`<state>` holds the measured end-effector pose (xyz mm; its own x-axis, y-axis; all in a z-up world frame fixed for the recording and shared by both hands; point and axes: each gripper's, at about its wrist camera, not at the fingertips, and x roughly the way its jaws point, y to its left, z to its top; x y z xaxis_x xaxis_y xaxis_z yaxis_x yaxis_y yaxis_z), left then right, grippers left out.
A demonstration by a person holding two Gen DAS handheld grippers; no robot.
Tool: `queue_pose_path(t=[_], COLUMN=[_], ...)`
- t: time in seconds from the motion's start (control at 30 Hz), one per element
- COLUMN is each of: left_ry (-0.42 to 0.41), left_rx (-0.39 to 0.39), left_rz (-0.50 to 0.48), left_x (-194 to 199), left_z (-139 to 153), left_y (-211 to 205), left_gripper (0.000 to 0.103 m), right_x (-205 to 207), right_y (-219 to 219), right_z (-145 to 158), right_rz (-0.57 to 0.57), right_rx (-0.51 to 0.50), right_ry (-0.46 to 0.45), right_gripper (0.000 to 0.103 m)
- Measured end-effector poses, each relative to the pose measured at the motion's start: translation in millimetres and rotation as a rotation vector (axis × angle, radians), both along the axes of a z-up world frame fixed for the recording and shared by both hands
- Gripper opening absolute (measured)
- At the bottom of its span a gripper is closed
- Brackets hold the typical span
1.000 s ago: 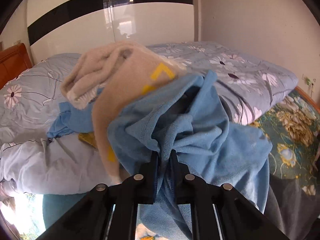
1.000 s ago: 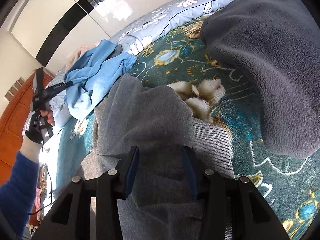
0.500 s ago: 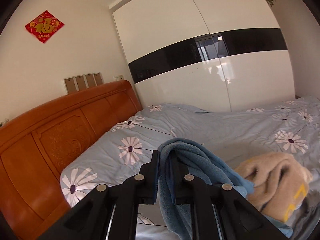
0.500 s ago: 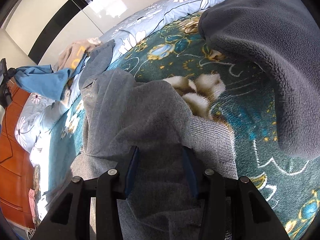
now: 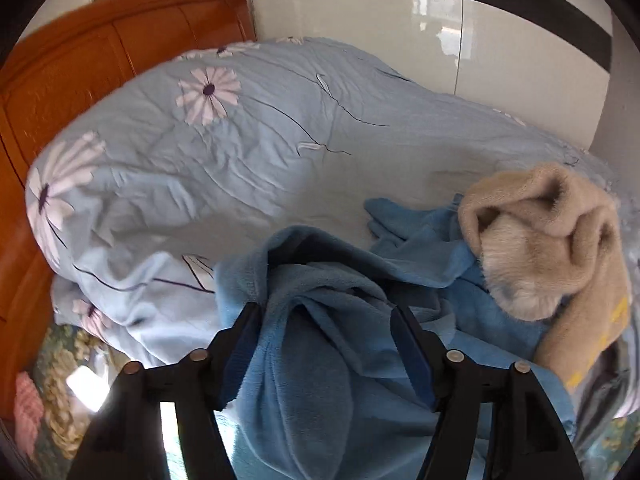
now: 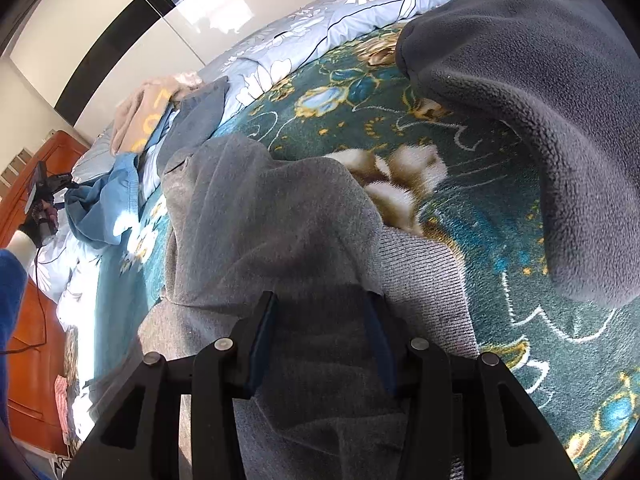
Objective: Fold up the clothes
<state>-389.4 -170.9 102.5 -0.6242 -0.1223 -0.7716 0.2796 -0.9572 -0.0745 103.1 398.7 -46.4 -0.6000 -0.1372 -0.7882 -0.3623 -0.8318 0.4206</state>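
My left gripper [image 5: 326,314] is open, its jaws wide apart around a bunched blue garment [image 5: 320,360] lying on the quilt. A beige fleece garment [image 5: 552,248] lies to its right. In the right wrist view, my right gripper [image 6: 320,312] is open over a grey garment [image 6: 260,220] spread on the teal floral blanket [image 6: 480,220]. The left gripper [image 6: 44,196] shows far left there, by the blue garment [image 6: 104,208].
A light blue floral quilt [image 5: 240,140] is heaped toward the orange wooden headboard [image 5: 100,48]. A dark grey fleece [image 6: 540,100] lies at the right of the blanket. A white wardrobe [image 5: 400,32] stands behind the bed.
My left gripper has opened and let go of the blue garment, which now lies on the quilt. It has also tilted down. The right gripper has stayed in place over the grey garment.
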Motion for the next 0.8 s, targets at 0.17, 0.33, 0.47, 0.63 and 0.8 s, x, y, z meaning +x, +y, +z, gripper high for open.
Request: queue_pose_path(t=[0.17,0.33,0.47,0.63,0.8], left_ry=[0.17,0.222,0.12,-0.041,-0.068], left_rx=[0.158,0.08,0.002,-0.017,-0.023], left_rz=[0.03,-0.297,-0.554,-0.682,-0.642], left_x=[29.5,43.4,40.9,28.8,7.1], left_z=[39.1,66.6,29.0,-54.7,-89.5], left_y=[11.3,113.9,224.1,323.1,361.6], left_gripper=[0.083,0.088,0.089,0.089,0.089], right_x=[-2.6,-1.4,3.8,19.3,33.5], right_y=[-2.5,-1.9,-0.3,6.7,15.1], right_z=[-0.9,-0.5,1.7,6.1,4.1], right_rz=[0.007,0.003,-0.007,-0.026,-0.056], right_rx=[0.009,0.0,-0.012,-0.035,-0.044], right_ry=[0.001,0.019,0.039,0.066,0.074], right_gripper=[0.046,0.047,0.047,0.046,0.047])
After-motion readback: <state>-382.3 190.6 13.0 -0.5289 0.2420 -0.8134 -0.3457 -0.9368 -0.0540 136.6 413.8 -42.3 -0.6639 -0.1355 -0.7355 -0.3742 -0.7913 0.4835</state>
